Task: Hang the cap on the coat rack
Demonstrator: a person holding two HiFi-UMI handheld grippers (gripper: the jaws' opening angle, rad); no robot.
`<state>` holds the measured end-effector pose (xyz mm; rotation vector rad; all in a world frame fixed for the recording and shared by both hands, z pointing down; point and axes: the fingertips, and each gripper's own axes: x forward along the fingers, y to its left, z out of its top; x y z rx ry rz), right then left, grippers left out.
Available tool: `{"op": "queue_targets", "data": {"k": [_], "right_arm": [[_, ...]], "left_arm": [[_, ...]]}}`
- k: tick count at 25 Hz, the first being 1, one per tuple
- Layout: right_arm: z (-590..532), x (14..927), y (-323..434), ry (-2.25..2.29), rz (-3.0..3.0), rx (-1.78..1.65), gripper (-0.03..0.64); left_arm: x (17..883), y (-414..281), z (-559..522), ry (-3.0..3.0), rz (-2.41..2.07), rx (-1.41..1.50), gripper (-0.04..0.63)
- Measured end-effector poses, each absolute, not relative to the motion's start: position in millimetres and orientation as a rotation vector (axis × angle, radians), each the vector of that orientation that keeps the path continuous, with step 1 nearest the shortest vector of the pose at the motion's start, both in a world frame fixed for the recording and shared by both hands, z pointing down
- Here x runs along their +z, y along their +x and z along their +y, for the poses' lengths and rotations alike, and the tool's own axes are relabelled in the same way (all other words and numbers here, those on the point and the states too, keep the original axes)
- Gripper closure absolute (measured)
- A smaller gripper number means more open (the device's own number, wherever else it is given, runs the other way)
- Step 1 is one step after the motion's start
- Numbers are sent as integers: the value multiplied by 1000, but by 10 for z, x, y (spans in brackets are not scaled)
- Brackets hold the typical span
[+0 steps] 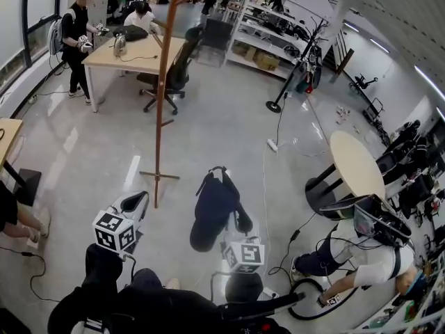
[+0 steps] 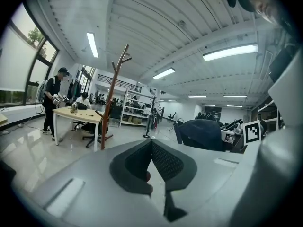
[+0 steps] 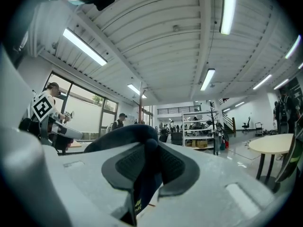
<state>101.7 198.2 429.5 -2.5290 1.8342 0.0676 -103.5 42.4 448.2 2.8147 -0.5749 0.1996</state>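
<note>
While the right hand-held gripper (image 1: pixel 233 227) sits at lower centre of the head view, its jaws are drawn narrow and clamped on the cap (image 1: pixel 214 204). In the right gripper view a fold of dark blue cloth is squeezed between the two pads, and the cap's dome (image 3: pixel 124 135) rises just left of and above them. Seen from the head, the cap's long axis runs up the frame, leaning slightly right. Its rounded bulk is at the lower end beside the gripper, and a thin strap loop (image 1: pixel 218 170) at the upper end points away from the person. The left hand-held gripper (image 1: pixel 137 200) is at lower left, apart from the cap. Its own view shows the pads (image 2: pixel 166 161) meeting at the tip with nothing between them, and the cap (image 2: pixel 203 134) shows as a blue mound at right of that frame. The rack (image 1: pixel 162 96), a slim brown pole with short pegs, stands upright on the floor (image 1: pixel 222 124) in the left half of the head view. Its cross foot is up and left of the cap and does not touch it. In the left gripper view the rack (image 2: pixel 112 105) rises at left of centre. A person stands by a bench (image 1: pixel 135 56) at upper left.
</note>
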Motion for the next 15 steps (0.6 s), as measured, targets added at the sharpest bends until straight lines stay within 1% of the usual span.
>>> {"op": "queue_targets", "data": {"k": [7, 15], "right_arm": [[1798, 4448, 1130, -2495, 1862, 0, 540], [1274, 4506, 1479, -2464, 1895, 25, 540]], "left_arm": [[4614, -891, 285, 2798, -602, 233, 595], [4695, -543, -242, 2784, -624, 226, 595]]}}
